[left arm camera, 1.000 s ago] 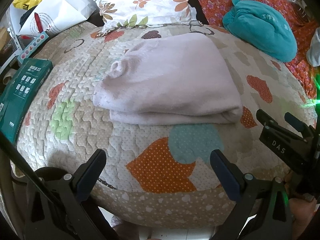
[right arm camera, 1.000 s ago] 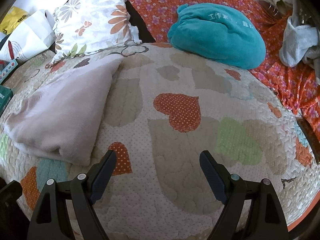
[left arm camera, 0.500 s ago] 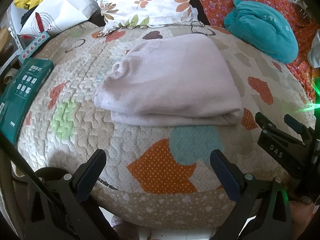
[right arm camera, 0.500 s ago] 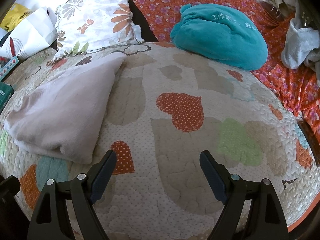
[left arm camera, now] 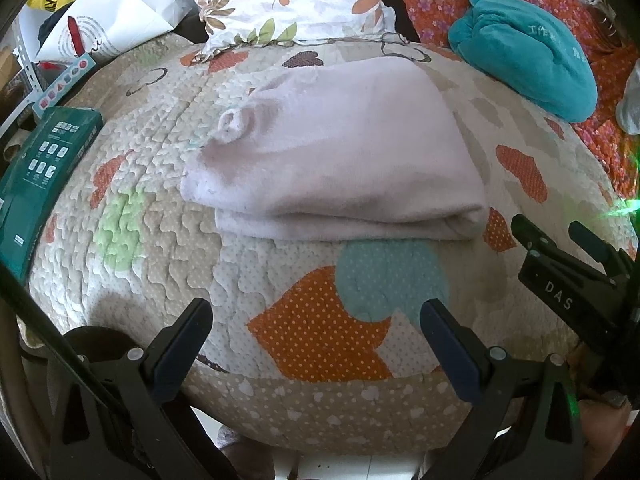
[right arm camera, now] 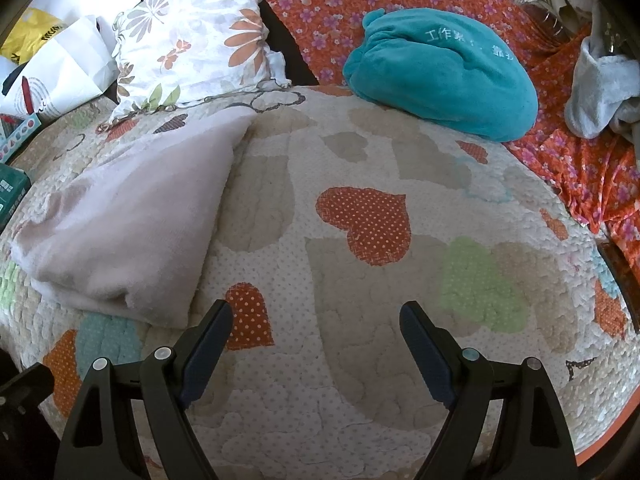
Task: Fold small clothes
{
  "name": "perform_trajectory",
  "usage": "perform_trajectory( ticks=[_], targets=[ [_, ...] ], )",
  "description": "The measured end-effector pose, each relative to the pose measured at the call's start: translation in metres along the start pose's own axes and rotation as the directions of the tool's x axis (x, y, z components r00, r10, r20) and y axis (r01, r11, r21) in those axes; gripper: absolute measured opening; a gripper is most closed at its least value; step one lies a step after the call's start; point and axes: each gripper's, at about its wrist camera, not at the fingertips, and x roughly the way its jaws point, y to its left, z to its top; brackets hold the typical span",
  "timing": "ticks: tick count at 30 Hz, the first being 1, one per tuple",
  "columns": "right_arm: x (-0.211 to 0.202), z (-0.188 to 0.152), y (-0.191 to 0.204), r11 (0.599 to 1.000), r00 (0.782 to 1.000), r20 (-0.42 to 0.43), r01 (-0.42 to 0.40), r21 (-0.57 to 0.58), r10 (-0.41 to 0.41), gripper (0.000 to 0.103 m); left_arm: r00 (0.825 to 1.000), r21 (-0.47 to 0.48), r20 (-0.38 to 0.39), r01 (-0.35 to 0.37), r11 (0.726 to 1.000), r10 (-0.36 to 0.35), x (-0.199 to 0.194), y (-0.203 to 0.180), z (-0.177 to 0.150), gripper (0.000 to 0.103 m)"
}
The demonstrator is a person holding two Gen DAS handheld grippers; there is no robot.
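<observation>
A pale pink garment [left arm camera: 340,152] lies folded on the heart-patterned quilt [left arm camera: 320,320]; it also shows at the left of the right wrist view [right arm camera: 132,232]. My left gripper [left arm camera: 316,320] is open and empty, held back from the garment's near folded edge, over the quilt's front part. My right gripper [right arm camera: 316,320] is open and empty over bare quilt [right arm camera: 360,360], to the right of the garment's near corner. The right gripper also shows at the right edge of the left wrist view [left arm camera: 560,236].
A teal plush bundle [right arm camera: 444,68] lies at the back right on an orange floral sheet [right arm camera: 592,168]. A floral pillow [right arm camera: 192,44] sits at the back. A green box [left arm camera: 36,176] and white bags [left arm camera: 108,16] lie at the left. Grey cloth [right arm camera: 600,88] is heaped far right.
Both grippers have drifted slightly; the scene sits a little lower and to the right in each view. The garment has not moved and both jaws stay open.
</observation>
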Motion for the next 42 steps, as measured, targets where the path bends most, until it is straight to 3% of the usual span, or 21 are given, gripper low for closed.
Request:
perform_trajectory(
  ticks=[22,28,42],
  targets=[
    [-0.001,-0.001,0.004,1.000,1.000,0.005,0.000,-0.010,0.000,0.089,0.999,-0.007,-0.020,0.034,0.999,-0.034,0.006,0.005,-0.001,0.103],
    [-0.011,-0.001,0.000,1.000,0.999,0.046,0.008,0.001,-0.008,0.089,0.998,-0.026,-0.027,0.064,0.998,-0.065,0.012,0.013,0.003,0.103],
    [-0.010,0.030,0.027,0.996,1.000,0.005,-0.020,-0.092,0.020,0.089,0.987,-0.073,-0.030,0.158,0.985,-0.160,0.024,0.037,0.030,0.103]
  ],
)
